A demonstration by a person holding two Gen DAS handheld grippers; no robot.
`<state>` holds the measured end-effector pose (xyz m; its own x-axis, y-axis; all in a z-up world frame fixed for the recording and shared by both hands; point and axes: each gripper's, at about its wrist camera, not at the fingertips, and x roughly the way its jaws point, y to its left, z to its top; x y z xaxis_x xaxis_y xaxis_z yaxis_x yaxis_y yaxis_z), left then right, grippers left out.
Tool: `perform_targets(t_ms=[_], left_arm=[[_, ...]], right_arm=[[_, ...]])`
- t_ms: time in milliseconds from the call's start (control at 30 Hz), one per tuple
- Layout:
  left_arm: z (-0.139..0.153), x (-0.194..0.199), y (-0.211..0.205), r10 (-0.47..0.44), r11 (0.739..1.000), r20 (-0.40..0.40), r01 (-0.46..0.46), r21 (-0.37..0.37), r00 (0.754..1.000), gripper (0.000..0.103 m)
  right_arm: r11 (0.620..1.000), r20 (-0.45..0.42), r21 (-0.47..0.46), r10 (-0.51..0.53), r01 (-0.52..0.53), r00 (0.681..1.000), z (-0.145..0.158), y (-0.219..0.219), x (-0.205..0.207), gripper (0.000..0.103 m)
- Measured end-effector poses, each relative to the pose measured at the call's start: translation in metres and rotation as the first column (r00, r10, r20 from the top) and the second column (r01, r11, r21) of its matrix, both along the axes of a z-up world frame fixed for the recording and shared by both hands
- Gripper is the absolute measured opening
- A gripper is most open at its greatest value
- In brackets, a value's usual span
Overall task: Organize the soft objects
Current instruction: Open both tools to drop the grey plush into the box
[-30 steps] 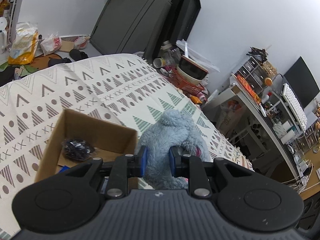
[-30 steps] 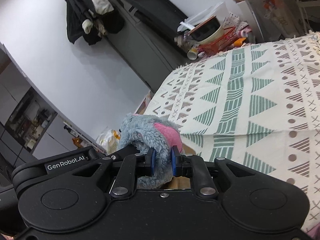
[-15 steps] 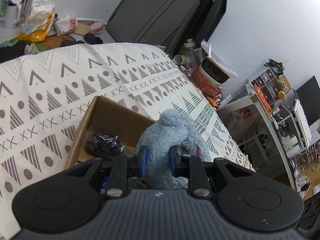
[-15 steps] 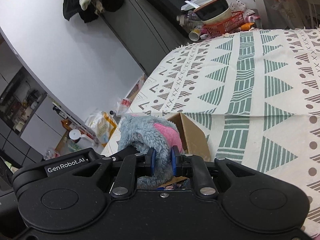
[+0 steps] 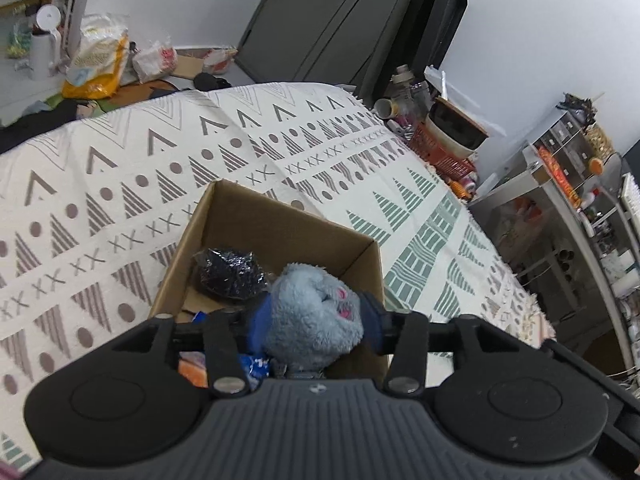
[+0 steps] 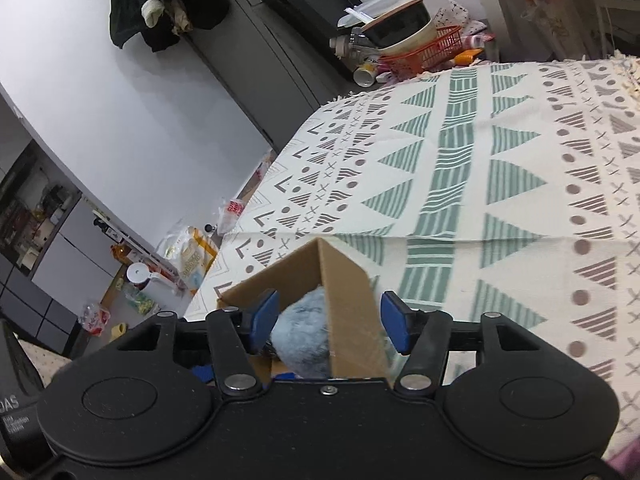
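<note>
Plush toy (image 5: 312, 316) between left hand-held gripper (image 5: 314, 320) pads (boxed).

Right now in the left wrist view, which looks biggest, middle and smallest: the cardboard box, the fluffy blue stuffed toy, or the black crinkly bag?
1. Brown cardboard box
2. Fluffy blue stuffed toy, though it sits nearest the camera
3. Black crinkly bag

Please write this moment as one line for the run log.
left gripper: open | right gripper: open | blue plush toy: inside cardboard box | black crinkly bag: beside toy
</note>
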<state>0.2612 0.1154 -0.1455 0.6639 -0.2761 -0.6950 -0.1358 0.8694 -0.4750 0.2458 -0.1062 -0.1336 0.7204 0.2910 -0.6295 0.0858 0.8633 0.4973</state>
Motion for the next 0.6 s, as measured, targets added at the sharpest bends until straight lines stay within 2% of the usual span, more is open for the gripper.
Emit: perform_targets(t_ms=[133,267,400,500,600], left_arm=[[0.015,-0.009,-0.011,-0.002,0.999,-0.001,0.002,0.048,1.0,0.059],[0.028,-0.019,-0.021,0.0,0.997,-0.001,0.0,0.077,1.0,0.065],[0.043,-0.03,-0.029,0.007,0.994,0.012,-0.008,0.113,1.0,0.073],[0.053,-0.036,-0.035,0.011,0.991,0.006,-0.012,0.134,1.0,0.08],[0.062,-0.042,-0.042,0.009,0.986,0.006,-0.01,0.169,1.0,0.082]], right_arm=[[0.999,0.021,-0.034,0.007,-0.007,1.0,0.01,-0.012,-0.011,0.067],[1.0,0.023,-0.014,-0.002,0.002,1.0,0.019,-0.027,-0.019,0.074],[1.0,0.036,-0.022,-0.02,0.021,0.999,0.03,-0.039,-0.03,0.096],[0.999,0.045,-0.023,-0.024,0.025,0.999,0.037,-0.049,-0.04,0.097],[0.999,0.051,-0.017,-0.037,0.038,0.998,0.044,-0.06,-0.048,0.1]])
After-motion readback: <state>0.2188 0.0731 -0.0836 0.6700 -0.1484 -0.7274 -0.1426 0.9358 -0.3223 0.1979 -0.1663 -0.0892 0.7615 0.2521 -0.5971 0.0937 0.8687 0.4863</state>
